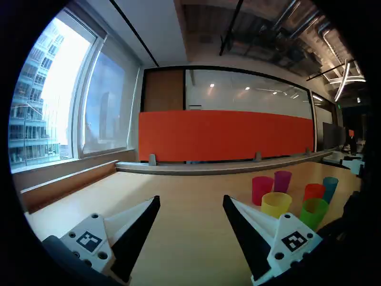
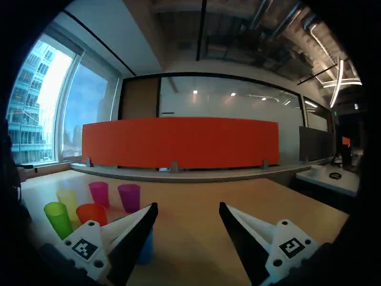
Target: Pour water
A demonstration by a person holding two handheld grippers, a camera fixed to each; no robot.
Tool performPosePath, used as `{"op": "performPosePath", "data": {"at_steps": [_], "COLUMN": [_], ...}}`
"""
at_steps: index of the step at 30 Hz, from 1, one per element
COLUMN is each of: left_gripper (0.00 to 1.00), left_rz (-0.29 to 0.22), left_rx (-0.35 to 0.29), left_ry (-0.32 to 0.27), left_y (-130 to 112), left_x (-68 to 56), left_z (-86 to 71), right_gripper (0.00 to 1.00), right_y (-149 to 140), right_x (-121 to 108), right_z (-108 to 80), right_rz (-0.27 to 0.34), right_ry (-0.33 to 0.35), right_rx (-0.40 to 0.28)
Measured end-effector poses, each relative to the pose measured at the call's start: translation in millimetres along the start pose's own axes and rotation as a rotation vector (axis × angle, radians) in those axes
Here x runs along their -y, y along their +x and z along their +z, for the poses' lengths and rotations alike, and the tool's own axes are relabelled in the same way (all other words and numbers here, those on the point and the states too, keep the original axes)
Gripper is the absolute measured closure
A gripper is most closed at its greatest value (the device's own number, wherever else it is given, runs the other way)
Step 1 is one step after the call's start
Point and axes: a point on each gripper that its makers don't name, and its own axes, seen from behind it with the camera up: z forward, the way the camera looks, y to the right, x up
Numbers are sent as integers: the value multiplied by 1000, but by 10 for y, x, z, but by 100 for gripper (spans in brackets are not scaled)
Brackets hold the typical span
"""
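Several coloured plastic cups stand grouped on the wooden table. In the left gripper view they sit at the right: a pink cup (image 1: 261,189), a purple cup (image 1: 282,180), a yellow cup (image 1: 275,204), a red cup (image 1: 314,191), a blue cup (image 1: 329,187) and a green cup (image 1: 313,212). My left gripper (image 1: 190,206) is open, left of the cups, nothing between its fingers. In the right gripper view the cups stand at the left: green (image 2: 58,219), yellow (image 2: 68,202), red (image 2: 91,213), pink (image 2: 99,193), purple (image 2: 129,197), and blue (image 2: 145,248) partly behind my left finger. My right gripper (image 2: 188,211) is open and holds nothing.
The wooden table (image 1: 190,200) runs back to an orange divider panel (image 1: 224,135) on a grey rail. Large windows (image 1: 57,109) line the left side. A lighter desk (image 2: 328,178) with small items stands at the far right.
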Motion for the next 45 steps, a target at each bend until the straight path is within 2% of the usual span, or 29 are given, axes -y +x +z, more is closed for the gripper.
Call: {"op": "performPosePath", "data": {"at_steps": [3, 12, 24, 36, 39, 45], "left_gripper": [2, 2, 2, 2, 2, 2], "left_rz": [-6, -41, -14, 35, 38, 7], "left_rx": [-7, -18, 3, -15, -18, -4], "left_ry": [1, -34, -74, -99, -106, -132], "left_y": [101, 468, 913, 1517, 1645, 1808], "left_x": [22, 2, -61, -85, -93, -115], "left_z": [-9, 15, 92, 185, 207, 232], "right_gripper": [1, 1, 1, 1, 1, 1], "right_y": [-11, 389, 912, 1394, 1469, 1657], "right_x": [-32, -24, -115, -111, -102, -97], "right_z": [14, 17, 122, 260, 282, 311], "right_rz": [1, 6, 22, 24, 29, 52], "right_ry": [-1, 28, 42, 70, 83, 99], "right_rx": [0, -17, -13, -3, 12, 25]}}
